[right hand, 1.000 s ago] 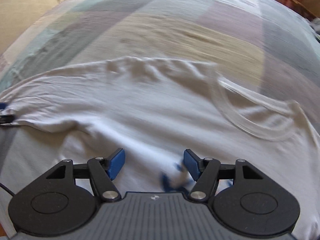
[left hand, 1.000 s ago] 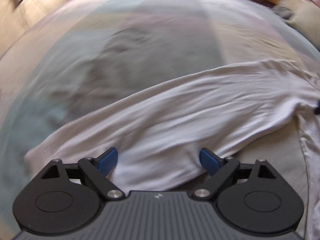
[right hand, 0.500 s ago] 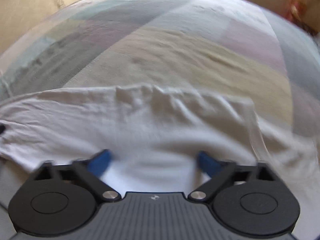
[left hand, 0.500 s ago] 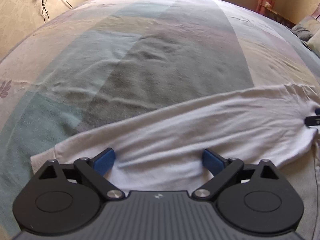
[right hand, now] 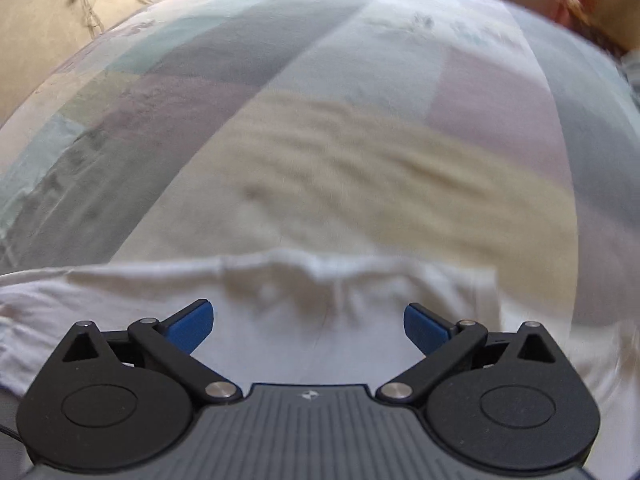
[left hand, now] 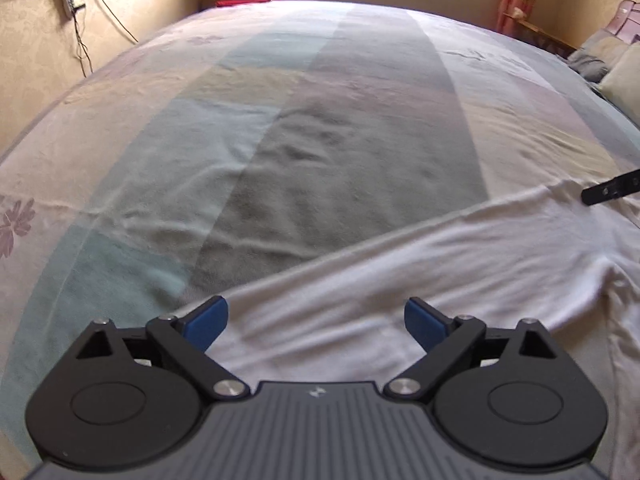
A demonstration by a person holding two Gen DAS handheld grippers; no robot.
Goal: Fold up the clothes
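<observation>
A white long-sleeved shirt (left hand: 420, 264) lies spread on the bed, one sleeve stretching from the lower left up to the right in the left wrist view. My left gripper (left hand: 316, 318) hovers open over the sleeve's lower end, nothing between its blue pads. In the right wrist view the shirt (right hand: 320, 320) fills the lower part, its far edge rumpled. My right gripper (right hand: 308, 322) stands open above the white cloth, holding nothing. A black tip of the right gripper (left hand: 612, 190) shows at the far right edge of the left wrist view, over the shirt.
The bed is covered by a patchwork bedspread (left hand: 320, 140) in pale green, grey, beige and pink. Pillows (left hand: 612, 68) lie at the far right. Cables and a power strip (left hand: 68, 0) hang on the left wall. Beyond the shirt the bedspread lies bare.
Both grippers have drawn back toward the near side; more bedspread shows beyond the shirt. The right gripper has opened wider. The sleeve lies flatter than a second ago.
</observation>
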